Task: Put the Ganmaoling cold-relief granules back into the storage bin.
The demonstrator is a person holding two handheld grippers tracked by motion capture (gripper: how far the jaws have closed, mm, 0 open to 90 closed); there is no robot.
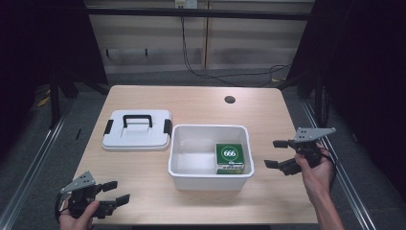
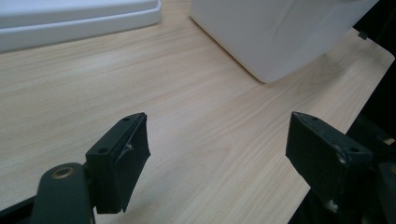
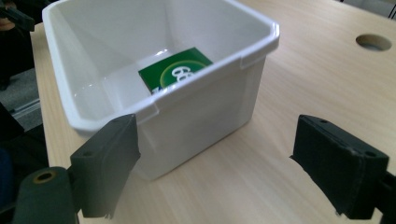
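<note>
Fingers (image 3: 341,163) spread beside bin (image 1: 209,179) holding green box (image 1: 231,155).

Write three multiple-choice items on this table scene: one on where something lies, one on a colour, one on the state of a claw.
1. Where does the lid lie?
A. On the table, left of the white bin
B. Closed on top of the bin
C. Held in the right claw

2. What colour is the box inside the white bin?
A. Red
B. Green
C. Blue

3. How is the left claw?
A. Shut on the lid
B. Shut on the box
C. Open, holding nothing

Key: 1 A, the lid rests flat beside the bin in the high view; 2 B, its top is green with white numerals; 3 C, its jaws stand apart over bare table.
</note>
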